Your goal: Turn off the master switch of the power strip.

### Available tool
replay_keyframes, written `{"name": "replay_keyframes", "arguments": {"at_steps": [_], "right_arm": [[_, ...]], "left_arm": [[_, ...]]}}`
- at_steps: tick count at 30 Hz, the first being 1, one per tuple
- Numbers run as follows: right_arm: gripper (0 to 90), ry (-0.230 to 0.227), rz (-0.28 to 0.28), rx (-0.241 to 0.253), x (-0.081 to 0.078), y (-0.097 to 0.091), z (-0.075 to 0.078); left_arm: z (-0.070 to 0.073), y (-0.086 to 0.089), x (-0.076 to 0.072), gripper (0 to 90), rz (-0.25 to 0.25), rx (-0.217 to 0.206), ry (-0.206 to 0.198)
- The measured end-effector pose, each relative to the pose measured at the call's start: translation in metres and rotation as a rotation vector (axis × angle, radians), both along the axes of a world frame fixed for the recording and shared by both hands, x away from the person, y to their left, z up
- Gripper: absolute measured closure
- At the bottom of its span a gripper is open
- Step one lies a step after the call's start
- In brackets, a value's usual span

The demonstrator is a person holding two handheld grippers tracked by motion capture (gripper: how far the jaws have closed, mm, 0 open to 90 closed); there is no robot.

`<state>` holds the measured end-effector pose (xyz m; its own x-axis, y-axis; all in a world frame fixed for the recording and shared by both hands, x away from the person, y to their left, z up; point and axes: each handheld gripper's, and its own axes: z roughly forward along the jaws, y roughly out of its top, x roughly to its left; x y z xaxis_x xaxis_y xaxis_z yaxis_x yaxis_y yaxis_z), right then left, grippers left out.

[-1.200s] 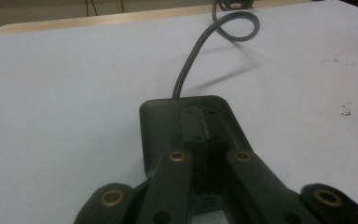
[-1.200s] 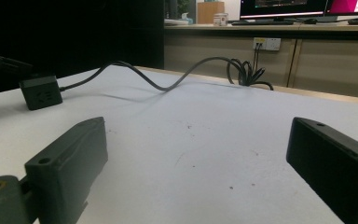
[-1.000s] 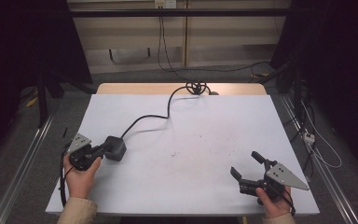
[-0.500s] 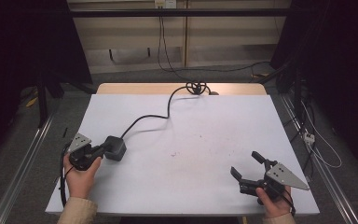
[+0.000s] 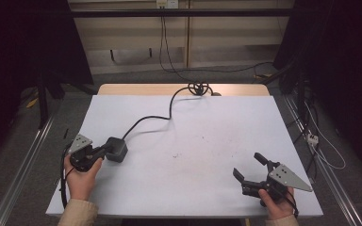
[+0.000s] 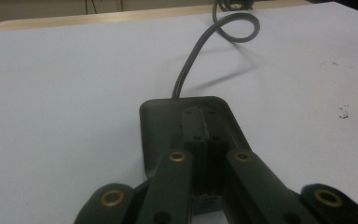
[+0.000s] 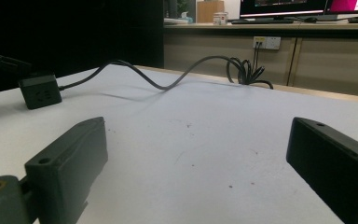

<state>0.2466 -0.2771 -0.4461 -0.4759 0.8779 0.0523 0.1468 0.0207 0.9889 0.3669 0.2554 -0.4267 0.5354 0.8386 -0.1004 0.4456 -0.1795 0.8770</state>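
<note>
So the black power adapter block (image 5: 116, 149) sits on the white table (image 5: 193, 136) at about 9 o'clock of the sheet, near the left edge. In the left gripper view it's right ahead of the jaws (image 6: 186, 126), flat on the surface w/ a raised ridge down the middle of its top. Its dark cable (image 5: 151, 120) leaves the far end and runs toward 1 o'clock, curves up to a knotted coil (image 5: 199, 88) at the table's 12 o'clock edge, where the wood strip shows. From the right gripper view the block (image 7: 39, 95) has faint marks on its side face, too small/blurry to read tbh.

Left gripper (image 5: 99, 153) is at the block's 8 o'clock side, jaws pressed together w/ tips touching the block's near end, pretty much on top of it; can't tell if it actually pinches any part of it. The left hand (image 5: 81, 176) wraps the body, grey plate on top.

Right gripper (image 5: 249, 168) is well apart, at 5 o'clock on the table, jaws spread wide w/ nothing between them, just bare sheet and a few dark specks. Right hand (image 5: 275, 202) holds it near the front edge.

Background at 12: a wall socket (image 7: 266, 43) under a desk w/ monitors, no legible text
</note>
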Motion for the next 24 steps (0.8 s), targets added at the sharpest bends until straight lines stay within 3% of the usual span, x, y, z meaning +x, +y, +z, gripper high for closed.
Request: {"name": "replay_keyframes", "arguments": {"at_steps": [17,24], "right_arm": [[4.7,0.002,0.004,0.002,0.0009,0.001,-0.0002],[4.7,0.001,0.006,-0.001,0.0011,0.0014,-0.0002]], "left_arm": [[-0.0001,0.0008,0.0007,90.0,0.001,-0.01,0.0],[0.0019,0.0014,0.0,90.0,0.005,-0.009,-0.018]]}}
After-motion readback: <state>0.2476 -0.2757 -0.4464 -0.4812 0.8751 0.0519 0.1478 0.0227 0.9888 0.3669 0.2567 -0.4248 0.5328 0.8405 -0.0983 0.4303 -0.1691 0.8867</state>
